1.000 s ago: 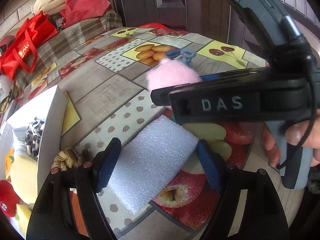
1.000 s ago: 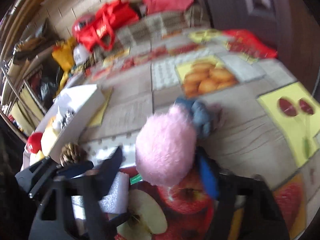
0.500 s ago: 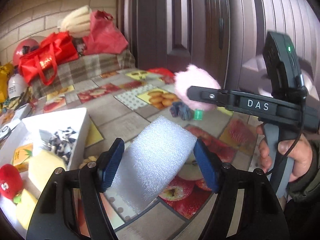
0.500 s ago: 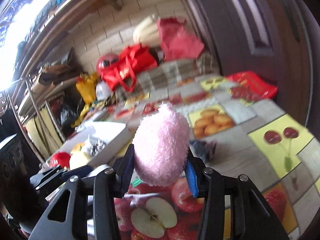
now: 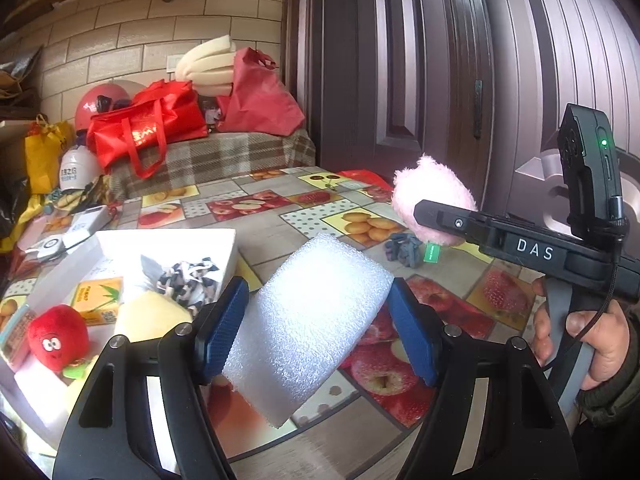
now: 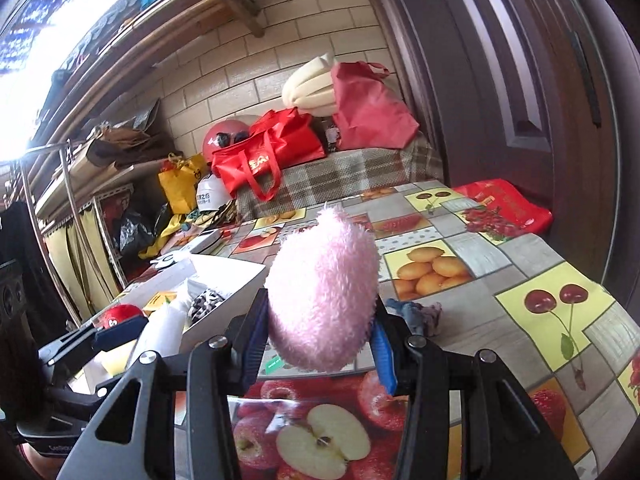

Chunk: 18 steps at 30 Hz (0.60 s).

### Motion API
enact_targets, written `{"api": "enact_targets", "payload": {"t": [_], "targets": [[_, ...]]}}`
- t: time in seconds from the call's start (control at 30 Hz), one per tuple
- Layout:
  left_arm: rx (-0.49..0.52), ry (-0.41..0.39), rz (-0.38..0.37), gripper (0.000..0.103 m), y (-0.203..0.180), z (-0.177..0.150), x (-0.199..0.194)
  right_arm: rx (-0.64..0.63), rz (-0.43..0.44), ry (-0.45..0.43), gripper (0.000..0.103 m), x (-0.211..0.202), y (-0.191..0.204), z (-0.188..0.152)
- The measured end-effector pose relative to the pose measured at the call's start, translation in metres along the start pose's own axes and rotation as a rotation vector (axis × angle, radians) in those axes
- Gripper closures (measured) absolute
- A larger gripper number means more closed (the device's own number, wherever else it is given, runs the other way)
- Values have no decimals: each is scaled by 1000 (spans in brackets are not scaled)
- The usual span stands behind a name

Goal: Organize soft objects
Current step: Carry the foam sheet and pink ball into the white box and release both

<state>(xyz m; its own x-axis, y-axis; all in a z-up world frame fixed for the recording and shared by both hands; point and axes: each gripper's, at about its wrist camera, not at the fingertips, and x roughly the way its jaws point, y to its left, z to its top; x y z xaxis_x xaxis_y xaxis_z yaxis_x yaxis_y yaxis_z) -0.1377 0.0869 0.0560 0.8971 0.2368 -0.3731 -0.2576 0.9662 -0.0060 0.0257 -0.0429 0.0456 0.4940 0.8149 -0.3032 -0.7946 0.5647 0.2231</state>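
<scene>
Left tongs (image 5: 316, 332) clamp foam (image 5: 308, 320), right tongs (image 6: 318, 340) clamp pink plush (image 6: 322, 296); both remain unboxed, box (image 5: 168, 240) part-filled.

cluttered home storeroom, brick wall (image 5: 132, 28), fruit-print tablecloth (image 6: 500, 264), red bags (image 5: 148, 124)

Above the fruit-patterned tabletop (image 5: 280, 216), the left tool (image 5: 316, 324) clamps a white foam block (image 5: 308, 320); the right tool (image 6: 318, 340), gripped by a hand (image 5: 592, 340), pinches a pink fluffy plush (image 6: 322, 296).

White foam block (image 5: 308, 320) matt, grainy; pink plush (image 6: 322, 300) fuzzy; tablecloth (image 6: 520, 264) glossy (plastic-looking)
</scene>
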Motion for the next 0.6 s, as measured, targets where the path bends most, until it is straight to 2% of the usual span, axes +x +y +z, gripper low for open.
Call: {"api": "enact_targets", "payload": {"t": [0.37,0.6], "targets": [[-72,-37,97,31,38,-7,-21,-87,12,5,57,7,24,-3],[-74,-43,154,31,54,-12,-29,-139,51,39,57,21,46,-6]]}}
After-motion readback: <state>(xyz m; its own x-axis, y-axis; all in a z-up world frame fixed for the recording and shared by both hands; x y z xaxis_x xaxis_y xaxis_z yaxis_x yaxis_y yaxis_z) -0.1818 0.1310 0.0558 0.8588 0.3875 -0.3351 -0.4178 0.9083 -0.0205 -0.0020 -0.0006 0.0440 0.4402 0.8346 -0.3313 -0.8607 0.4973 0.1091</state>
